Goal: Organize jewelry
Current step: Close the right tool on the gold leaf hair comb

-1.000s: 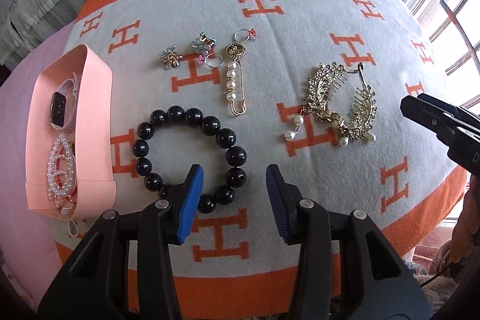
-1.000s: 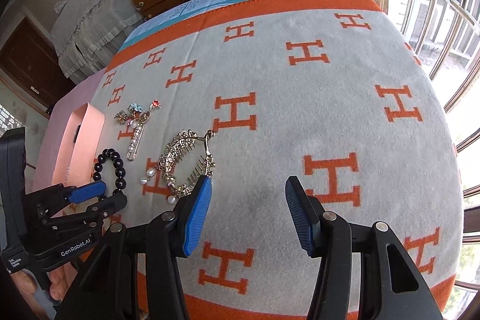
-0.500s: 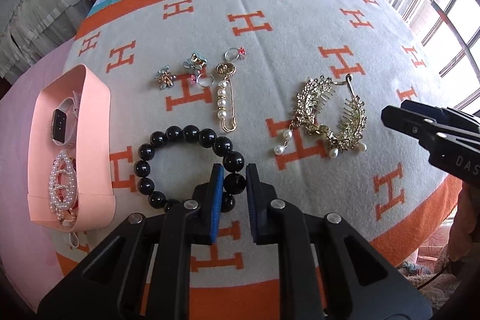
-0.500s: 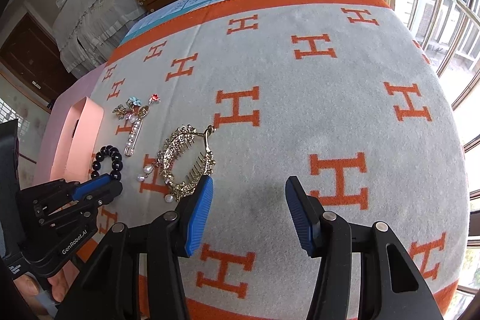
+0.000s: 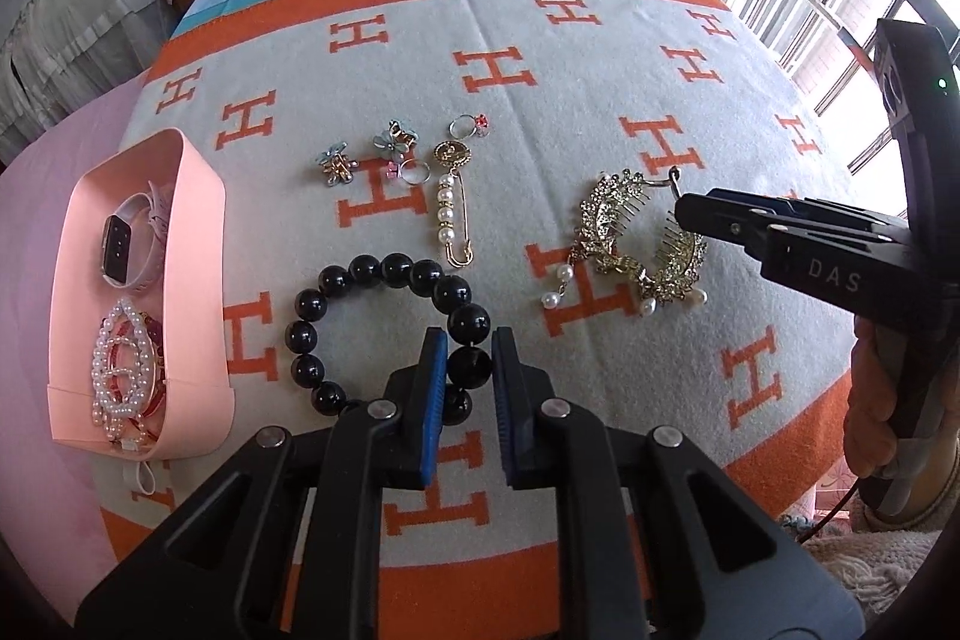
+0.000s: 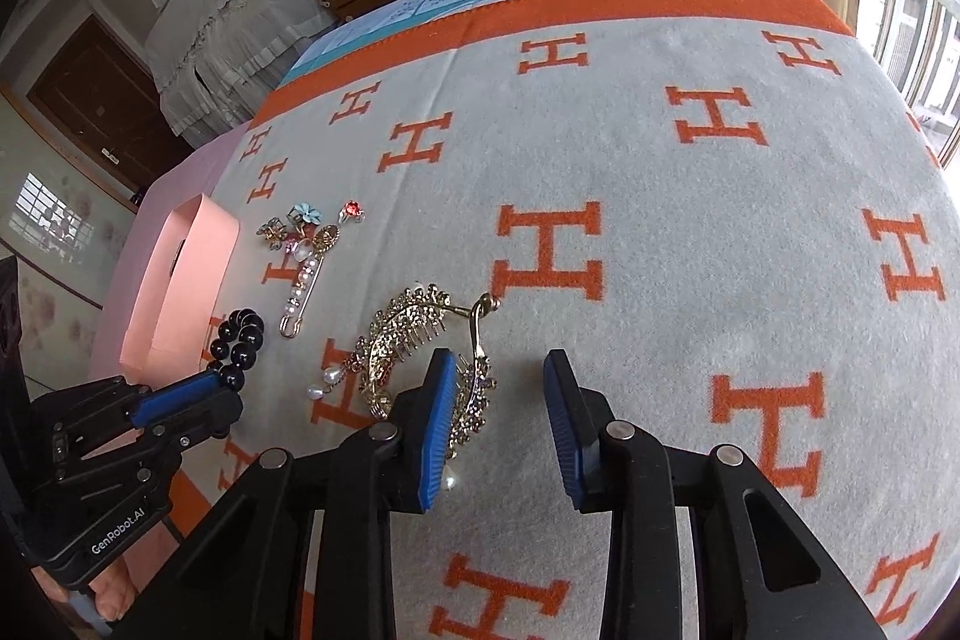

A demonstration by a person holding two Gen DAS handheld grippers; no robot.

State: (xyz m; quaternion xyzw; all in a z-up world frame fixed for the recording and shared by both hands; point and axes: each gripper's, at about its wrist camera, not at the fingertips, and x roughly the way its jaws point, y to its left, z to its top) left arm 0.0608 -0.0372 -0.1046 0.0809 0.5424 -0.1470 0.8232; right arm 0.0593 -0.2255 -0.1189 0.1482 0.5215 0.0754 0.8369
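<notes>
On the bed, over the grey blanket with orange H letters (image 5: 540,148), the left hand-held gripper (image 5: 469,370) has closed since a second ago: its blue pads, then spread wide at the near side of the bracelet of large glossy black beads (image 5: 384,322), now press on one bead at the ring's near right, so the bracelet is gripped while the rest of it lies flat on the blanket. That looks like the pickup for the next item, and the likely destination is the open pink paper box (image 5: 198,244) just to the bracelet's left, which already holds a white-strapped smartwatch (image 5: 123,244) and a pearl bead piece (image 5: 120,370). The right hand-held gripper (image 6: 497,424) has moved in over the ornate gold hair comb with dangling pearls (image 6: 408,340), and its jaws have just been closing; they stand partly open, with the left pad over the comb's near end and bare blanket in the gap, so nothing is clamped yet. Both hands therefore seem to be working at once, one item each. Untouched between box and comb lie the gold pearl-set safety-pin brooch (image 5: 450,202) and a cluster of small flower-shaped rings and charms (image 5: 396,148). Beads strung on elastic may swing once lifted, so a slow carry to the box would suit.
</notes>
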